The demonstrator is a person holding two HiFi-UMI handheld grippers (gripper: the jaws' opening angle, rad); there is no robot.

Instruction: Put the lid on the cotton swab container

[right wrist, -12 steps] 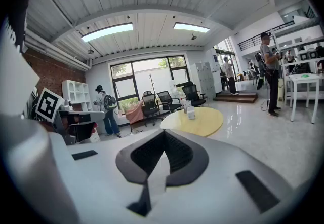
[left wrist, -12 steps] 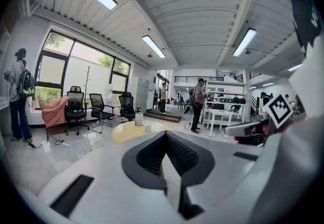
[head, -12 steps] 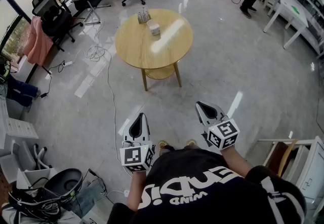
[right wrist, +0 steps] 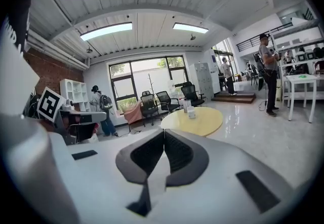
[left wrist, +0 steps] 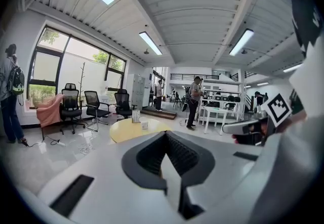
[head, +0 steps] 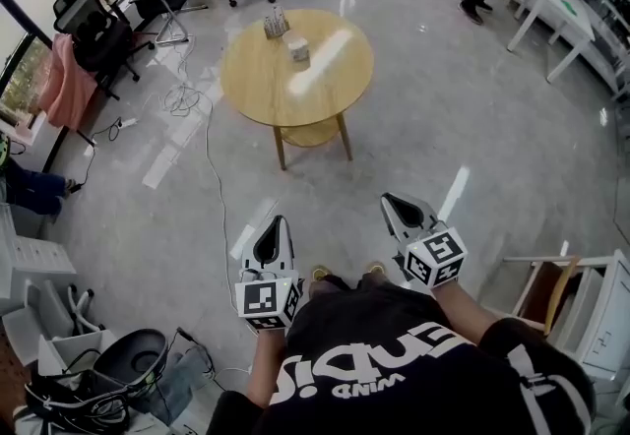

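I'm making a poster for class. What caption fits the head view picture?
Left tongs and right tongs, both shut and empty, point toward a round table across the floor.

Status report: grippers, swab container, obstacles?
Left gripper, right gripper: shut, empty. Small clear container, white box on round yellow wooden table, far ahead. White cable on floor beside table.

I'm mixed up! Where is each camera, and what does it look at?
Head view: on the person's head, looking down at the left hand-held gripper, right hand-held gripper and black shirt.
Left gripper view: on the left one, facing along its shut jaws toward the round yellow wooden table.
Right gripper view: likewise, on the right one.
All share the table.
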